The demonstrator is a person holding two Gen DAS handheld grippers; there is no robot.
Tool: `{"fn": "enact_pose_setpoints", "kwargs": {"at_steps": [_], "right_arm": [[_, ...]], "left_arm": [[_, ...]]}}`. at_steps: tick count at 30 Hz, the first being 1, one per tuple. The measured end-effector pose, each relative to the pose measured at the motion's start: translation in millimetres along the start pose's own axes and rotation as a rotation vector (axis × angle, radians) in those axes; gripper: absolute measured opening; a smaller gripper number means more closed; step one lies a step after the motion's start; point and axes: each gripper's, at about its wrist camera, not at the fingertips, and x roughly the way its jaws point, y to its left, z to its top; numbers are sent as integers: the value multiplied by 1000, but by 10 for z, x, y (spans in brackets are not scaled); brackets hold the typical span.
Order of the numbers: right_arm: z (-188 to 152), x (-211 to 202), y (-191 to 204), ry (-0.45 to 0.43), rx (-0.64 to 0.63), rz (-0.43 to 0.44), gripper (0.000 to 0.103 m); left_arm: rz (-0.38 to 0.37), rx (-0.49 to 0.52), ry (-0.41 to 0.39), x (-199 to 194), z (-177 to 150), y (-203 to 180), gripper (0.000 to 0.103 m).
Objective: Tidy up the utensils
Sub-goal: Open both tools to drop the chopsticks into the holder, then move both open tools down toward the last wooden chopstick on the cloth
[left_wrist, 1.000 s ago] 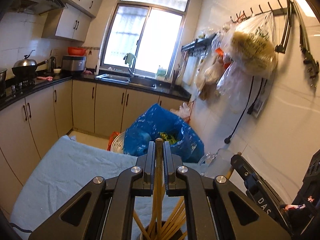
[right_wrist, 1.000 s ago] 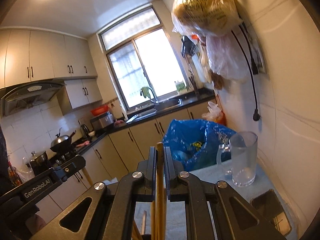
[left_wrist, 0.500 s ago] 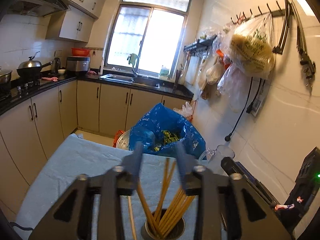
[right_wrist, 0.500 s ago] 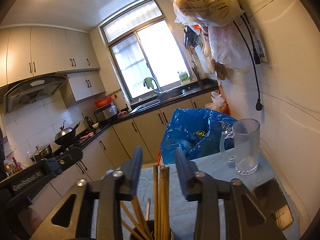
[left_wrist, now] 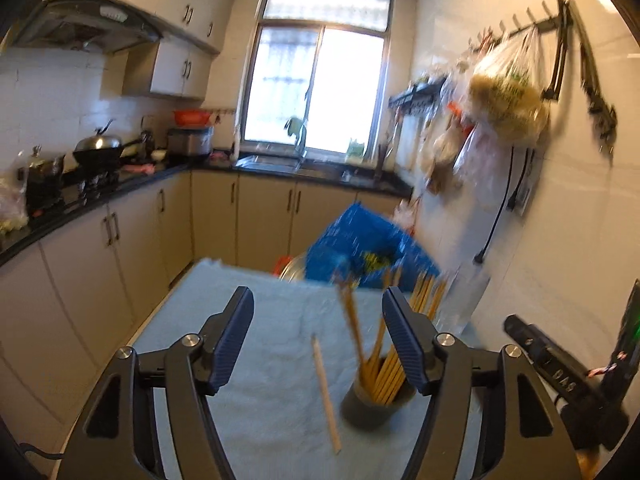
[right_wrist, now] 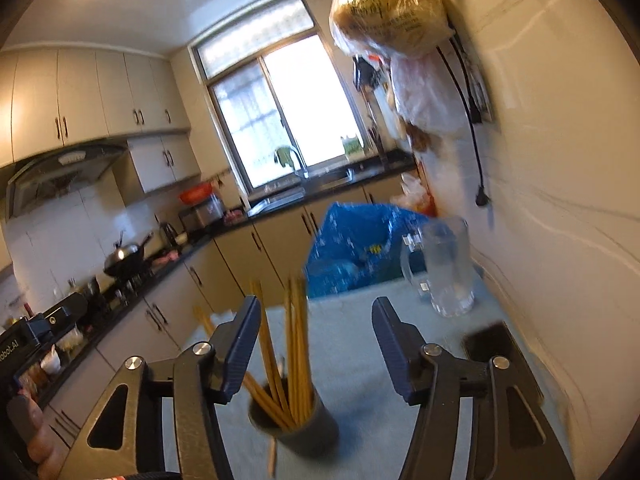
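A dark grey cup (left_wrist: 372, 406) (right_wrist: 296, 426) stands on the light blue cloth (left_wrist: 272, 344) and holds several yellow wooden chopsticks (left_wrist: 380, 356) (right_wrist: 294, 344). One loose chopstick (left_wrist: 326, 394) lies flat on the cloth just left of the cup. My left gripper (left_wrist: 318, 332) hangs back from the cup, its jaws opening with nothing pressed between them. My right gripper (right_wrist: 316, 344) is likewise drawn back from the cup, jaws opening; the chopsticks stand loose in the gap and lean past its left finger. The right gripper's body (left_wrist: 560, 380) shows at the left wrist view's right edge.
A clear glass mug (right_wrist: 448, 268) and a blue plastic bag (left_wrist: 360, 252) (right_wrist: 360, 244) stand at the cloth's far end by the white wall. A dark phone (right_wrist: 492, 344) lies at right. Bags and cords hang from wall hooks (left_wrist: 504, 96). Kitchen cabinets line the left.
Both grippers were shut on chopsticks standing in the cup; their jaws have spread and let go. Both have pulled back from the cup, so the cup now shows in full.
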Motion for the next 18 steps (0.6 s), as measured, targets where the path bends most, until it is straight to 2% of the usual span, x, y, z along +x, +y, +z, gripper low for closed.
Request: {"fn": "enact_pose_setpoints", "kwargs": {"at_steps": [5, 10, 14, 18], "right_arm": [[-412, 73, -76, 132, 10, -10, 62], [-811, 382, -29, 311, 4, 7, 62], [-1128, 696, 114, 440, -20, 27, 62], [-1362, 897, 288, 506, -51, 32, 62]], "left_arm": [[78, -43, 130, 86, -458, 306, 66], [178, -53, 241, 108, -874, 558, 66], [233, -48, 276, 63, -1080, 686, 66], [251, -54, 303, 57, -1187, 796, 66]]}}
